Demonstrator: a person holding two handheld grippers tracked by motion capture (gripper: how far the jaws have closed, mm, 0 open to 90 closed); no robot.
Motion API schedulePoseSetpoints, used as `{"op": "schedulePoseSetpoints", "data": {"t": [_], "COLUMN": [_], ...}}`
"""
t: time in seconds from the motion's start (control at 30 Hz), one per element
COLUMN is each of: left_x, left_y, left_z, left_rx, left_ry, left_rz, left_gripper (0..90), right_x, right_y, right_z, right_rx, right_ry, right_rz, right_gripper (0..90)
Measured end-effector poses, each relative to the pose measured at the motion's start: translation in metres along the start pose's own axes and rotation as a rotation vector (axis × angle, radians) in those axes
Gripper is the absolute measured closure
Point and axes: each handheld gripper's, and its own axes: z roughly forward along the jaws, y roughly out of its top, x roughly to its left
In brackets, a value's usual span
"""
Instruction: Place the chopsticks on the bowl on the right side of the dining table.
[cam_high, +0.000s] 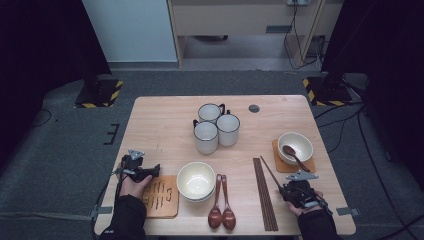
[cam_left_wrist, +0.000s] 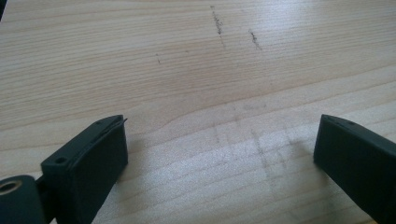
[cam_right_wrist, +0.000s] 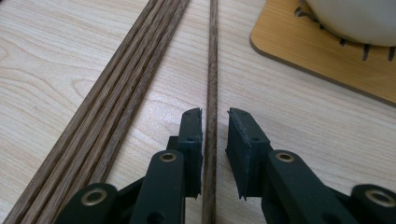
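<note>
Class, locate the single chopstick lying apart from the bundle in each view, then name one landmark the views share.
High view: single chopstick slants beside the bundle, lower right.
Left gripper view: absent.
Right gripper view: single chopstick runs up the centre between the jaws.
Shared landmark: wooden coaster.

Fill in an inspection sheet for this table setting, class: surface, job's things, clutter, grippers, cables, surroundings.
Surface: wooden table, faint dark marks.
Job's things: single chopstick lies between the right gripper's jaws, apart from the chopstick bundle.
Clutter: three mugs, stacked bowls, two spoons, bowl with spoon on a coaster, bare coaster.
Grippers: left gripper open over bare wood; right gripper nearly closed, a small gap at the right pad.
Cables: several on the floor.
Surroundings: grey carpet, cabinet behind.
</note>
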Motion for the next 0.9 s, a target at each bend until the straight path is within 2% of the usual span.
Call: {"op": "schedulePoseSetpoints", "data": {"t": [0.17,0.4,0.9], "left_x": [0.0000,0.0000,0.0000], "left_y": [0.0000,0.0000,0.0000], "left_z": [0.0000,0.0000,0.0000], "left_rx": [0.000,0.000,0.000], "left_ry": [0.000,0.000,0.000], "left_rz": [0.000,0.000,0.000], "left_gripper": [1.8,1.8,1.8], "right_x": [-0.0008,0.0002,-0.0040], "right_y": [0.0000,0.0005,0.0020], "right_z": [0.0016,0.0024,0.0027], "right_rx": [0.009,0.012,0.022], "right_ry": [-0.006,-0.009,0.028], "right_rz": [0.009,-0.002,0.034], "right_gripper": [77.1,81.2,84.9]}}
